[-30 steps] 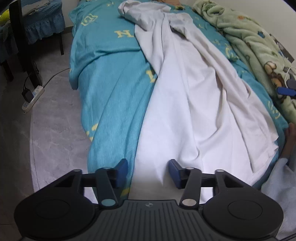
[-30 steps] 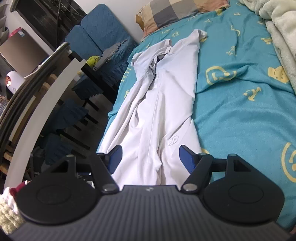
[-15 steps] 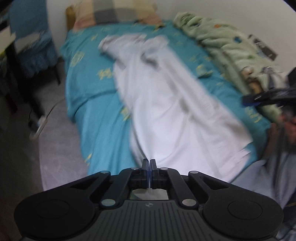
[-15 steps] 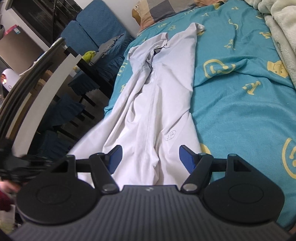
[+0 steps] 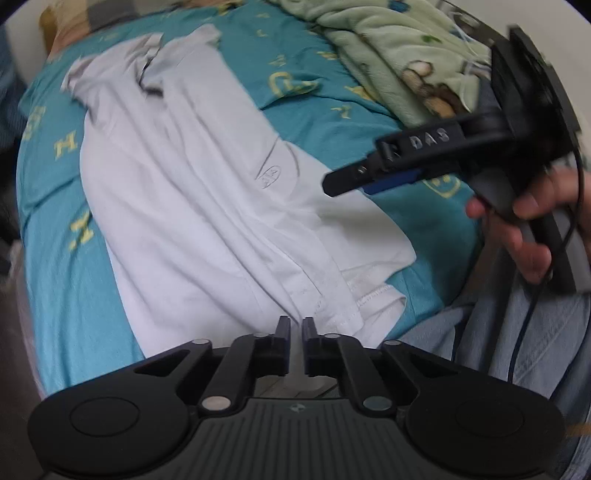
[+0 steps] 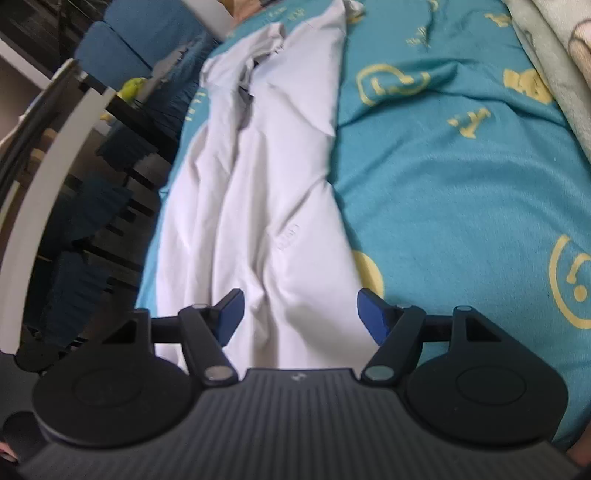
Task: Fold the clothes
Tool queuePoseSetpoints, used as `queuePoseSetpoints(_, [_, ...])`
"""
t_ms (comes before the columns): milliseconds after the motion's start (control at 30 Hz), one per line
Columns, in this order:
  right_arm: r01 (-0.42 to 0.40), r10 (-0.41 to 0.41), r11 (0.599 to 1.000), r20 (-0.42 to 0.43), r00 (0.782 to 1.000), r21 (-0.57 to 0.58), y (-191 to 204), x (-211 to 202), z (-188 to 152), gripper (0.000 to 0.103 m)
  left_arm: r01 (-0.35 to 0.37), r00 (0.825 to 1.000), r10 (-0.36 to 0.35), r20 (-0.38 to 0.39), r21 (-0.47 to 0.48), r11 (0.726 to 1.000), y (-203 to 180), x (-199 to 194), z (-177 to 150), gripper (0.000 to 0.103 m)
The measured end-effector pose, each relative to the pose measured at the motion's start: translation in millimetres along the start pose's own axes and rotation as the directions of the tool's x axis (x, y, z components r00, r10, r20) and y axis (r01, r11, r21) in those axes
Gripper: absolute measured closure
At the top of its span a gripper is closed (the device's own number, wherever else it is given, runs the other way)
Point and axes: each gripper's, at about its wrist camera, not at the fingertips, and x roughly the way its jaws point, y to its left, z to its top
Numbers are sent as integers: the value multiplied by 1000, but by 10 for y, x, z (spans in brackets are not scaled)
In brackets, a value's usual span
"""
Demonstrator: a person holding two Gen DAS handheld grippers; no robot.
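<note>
A white shirt lies lengthwise on the teal bed sheet, its near hem doubled over in layers. My left gripper hovers at that hem. Its jaws are opening, with a narrow gap and the white cloth showing just past the tips, not pinched. In the right wrist view the same shirt runs away from me. My right gripper stands open just above its lower part, with cloth under both fingers. From the left wrist view the right gripper shows side-on over the shirt's right edge, in a person's hand.
A green fleece blanket is bunched along the bed's far side. A checked pillow sits at the head. Blue chairs and a dark table stand left of the bed. The person's pale blue trouser leg is at the bed's near edge.
The left gripper shut at the shirt's left edge, swung right across the bed, and its jaws have now parted slightly. The shirt lies narrower and doubled. The right gripper sank a little.
</note>
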Motion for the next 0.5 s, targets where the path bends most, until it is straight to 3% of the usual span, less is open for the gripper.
queuePoseSetpoints(67, [0, 0, 1000, -22, 1000, 27, -65, 60, 10, 33, 8, 999, -5, 34, -75, 997, 150, -60, -16, 51])
queuePoseSetpoints(167, [-7, 12, 996, -55, 998, 86, -171, 172, 38, 32, -23, 996, 41, 85, -209, 978, 511, -156, -44, 37])
queuePoseSetpoints(233, [-40, 50, 993, -91, 995, 109, -191, 260, 39, 32, -117, 988, 141, 64, -286, 951, 730, -144, -77, 33])
queuePoseSetpoints(300, [-63, 77, 991, -119, 990, 116, -177, 295, 19, 33, -171, 981, 192, 17, -386, 906, 961, -101, -97, 33])
queuePoseSetpoints(367, [-103, 120, 987, -137, 983, 123, -153, 283, -12, 33, -148, 986, 165, -1, -443, 884, 1115, -82, -110, 33])
queuePoseSetpoints(500, [-116, 143, 983, -200, 969, 142, -132, 273, -111, 33, -87, 996, 74, -48, -440, 894, 1113, 16, -115, 33])
